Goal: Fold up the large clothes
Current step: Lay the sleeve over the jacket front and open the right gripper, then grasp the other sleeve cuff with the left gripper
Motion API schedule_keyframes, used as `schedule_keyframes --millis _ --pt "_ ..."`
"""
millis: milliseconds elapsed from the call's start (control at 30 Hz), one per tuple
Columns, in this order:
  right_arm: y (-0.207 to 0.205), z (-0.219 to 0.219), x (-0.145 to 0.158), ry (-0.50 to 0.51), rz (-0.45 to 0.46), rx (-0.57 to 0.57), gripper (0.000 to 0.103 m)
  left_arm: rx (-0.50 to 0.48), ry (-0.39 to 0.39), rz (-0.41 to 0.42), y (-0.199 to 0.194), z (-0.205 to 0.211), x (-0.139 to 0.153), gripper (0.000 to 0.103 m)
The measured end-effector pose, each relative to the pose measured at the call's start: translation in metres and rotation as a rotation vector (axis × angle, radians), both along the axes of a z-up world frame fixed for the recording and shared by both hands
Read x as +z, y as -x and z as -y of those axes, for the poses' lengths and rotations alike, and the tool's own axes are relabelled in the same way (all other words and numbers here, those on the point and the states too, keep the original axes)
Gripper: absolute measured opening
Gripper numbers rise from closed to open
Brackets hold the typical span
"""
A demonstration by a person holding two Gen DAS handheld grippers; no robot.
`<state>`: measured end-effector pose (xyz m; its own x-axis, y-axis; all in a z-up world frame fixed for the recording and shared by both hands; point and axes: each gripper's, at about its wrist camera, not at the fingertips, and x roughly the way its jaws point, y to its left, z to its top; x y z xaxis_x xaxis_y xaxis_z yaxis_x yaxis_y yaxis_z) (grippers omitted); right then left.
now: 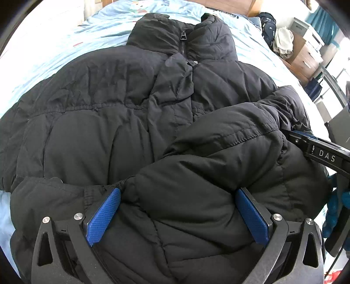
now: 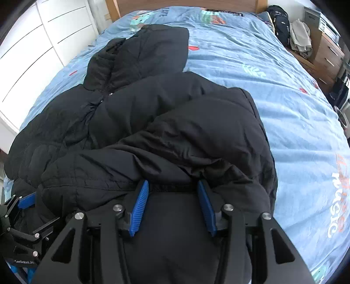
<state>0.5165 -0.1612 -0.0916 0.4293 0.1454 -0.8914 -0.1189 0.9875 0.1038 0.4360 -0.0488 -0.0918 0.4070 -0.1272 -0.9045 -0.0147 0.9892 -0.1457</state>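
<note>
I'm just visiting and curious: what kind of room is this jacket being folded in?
Most likely a bedroom. The black puffer jacket lies on a bed with a blue printed sheet and a wooden headboard, and a wooden chest of drawers stands beside it.

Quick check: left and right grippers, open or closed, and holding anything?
Left gripper: jaws open, black puffer jacket bulging between them, not clamped.
Right gripper: jaws open around the jacket's edge, not clamped.

Jacket (image 2: 153, 122) lies on bed (image 2: 284, 104) (sleeve (image 1: 229, 135) folded atop).
</note>
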Motion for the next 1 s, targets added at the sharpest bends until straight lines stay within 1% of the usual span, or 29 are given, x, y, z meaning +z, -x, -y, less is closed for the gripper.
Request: schedule_keyframes --millis 133,233,367,533,667,800,1000 --pt "0.001 -0.001 0.004 0.016 -0.006 -0.009 0.045 -0.002 0.002 -0.006 0.006 -0.002 0.006 0.102" --pt "0.007 -0.001 0.012 0.023 -0.004 -0.019 0.045 -0.006 -0.001 -0.009 0.013 -0.005 0.009 0.102" --pt "0.031 -0.001 0.026 0.02 0.013 -0.049 0.046 -0.022 -0.005 -0.014 0.026 -0.01 0.015 0.102" --pt "0.064 -0.004 0.037 0.007 0.001 -0.096 0.046 -0.024 -0.013 -0.012 0.043 -0.029 0.032 0.102" --pt "0.088 -0.013 0.05 -0.004 -0.012 -0.111 0.046 0.01 -0.037 0.006 0.055 -0.064 0.047 0.102" --pt "0.104 -0.028 0.072 0.003 0.008 -0.101 0.046 0.054 -0.063 0.01 0.067 -0.105 0.056 0.102" --pt "0.113 -0.066 0.094 -0.011 0.023 -0.092 0.046 0.092 -0.047 -0.02 0.088 -0.167 0.064 0.102"
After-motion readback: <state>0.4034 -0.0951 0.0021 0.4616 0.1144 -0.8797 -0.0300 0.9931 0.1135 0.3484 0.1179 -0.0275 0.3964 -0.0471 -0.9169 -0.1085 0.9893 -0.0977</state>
